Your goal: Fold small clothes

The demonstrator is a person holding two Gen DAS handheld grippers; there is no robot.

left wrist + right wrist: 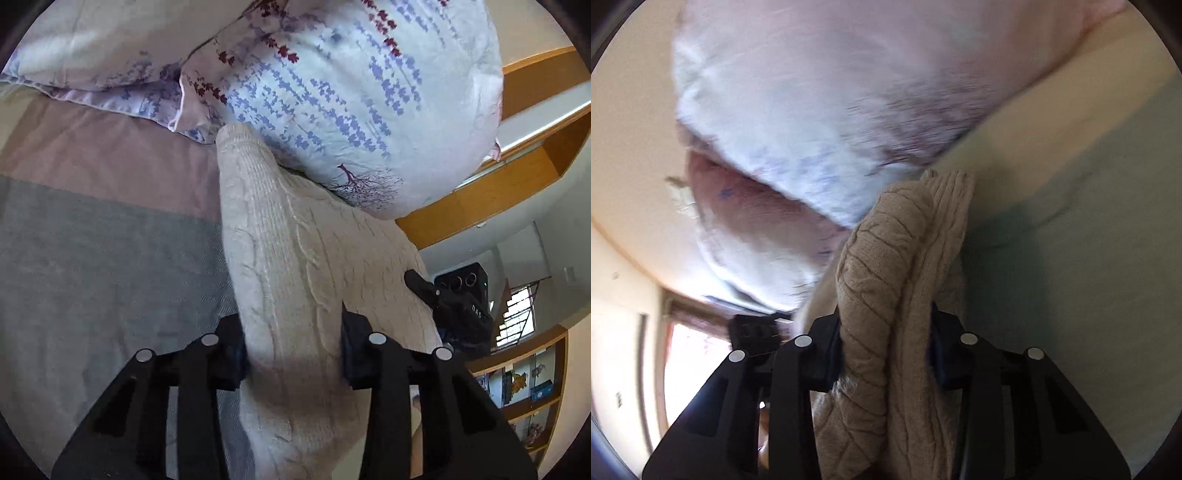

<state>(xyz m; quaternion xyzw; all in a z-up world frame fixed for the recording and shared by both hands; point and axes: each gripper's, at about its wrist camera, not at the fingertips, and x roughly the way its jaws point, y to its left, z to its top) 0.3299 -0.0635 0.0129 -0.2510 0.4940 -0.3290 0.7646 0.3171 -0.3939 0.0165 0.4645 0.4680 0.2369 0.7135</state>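
Observation:
A cream cable-knit sweater (288,258) hangs stretched between both grippers above the bed. My left gripper (293,350) is shut on one bunched edge of it. In the right wrist view my right gripper (886,350) is shut on another bunched part of the sweater (886,266), which folds over itself between the fingers. The right gripper (443,295) also shows in the left wrist view, at the sweater's far side. A ribbed cuff or hem end (240,147) points toward the pillows.
Floral pillows (351,92) lie just beyond the sweater, also blurred in the right wrist view (812,110). The bed has a pink and grey striped cover (92,221) and a pale green sheet (1089,221). A wooden headboard (498,192) and shelves (528,387) stand at right.

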